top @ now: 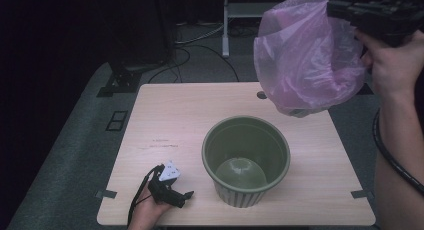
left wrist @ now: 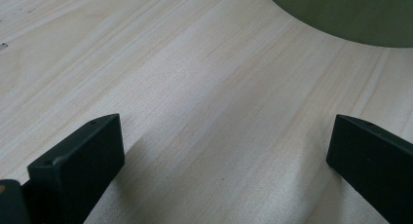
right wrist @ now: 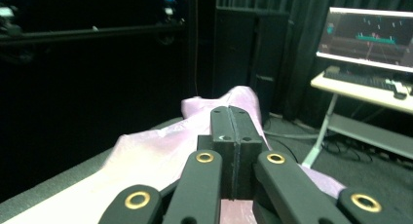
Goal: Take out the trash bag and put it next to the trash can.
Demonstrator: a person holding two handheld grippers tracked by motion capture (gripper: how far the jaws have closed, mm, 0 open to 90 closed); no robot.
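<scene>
A pink translucent plastic bag (top: 305,60) hangs in the air above the table's far right, billowed open. My right gripper (top: 334,9) is shut on the bag's upper edge, held high at the top right. In the right gripper view the jaws are pressed together, with the pink bag (right wrist: 160,151) spreading out behind and below them. A green ribbed pot (top: 246,159) stands on the wooden table (top: 175,115), right of centre near the front. My left gripper (top: 186,197) rests open on the table at the front left. Between its jaws lies only bare wood, and the pot's wall (left wrist: 350,14) curves at the top right.
A small dark hole (top: 261,95) sits near the table's far edge. Grey carpet surrounds the table, with cables and a stand leg (top: 225,35) behind. A monitor (right wrist: 372,36) on a white desk stands off to the right in the right gripper view.
</scene>
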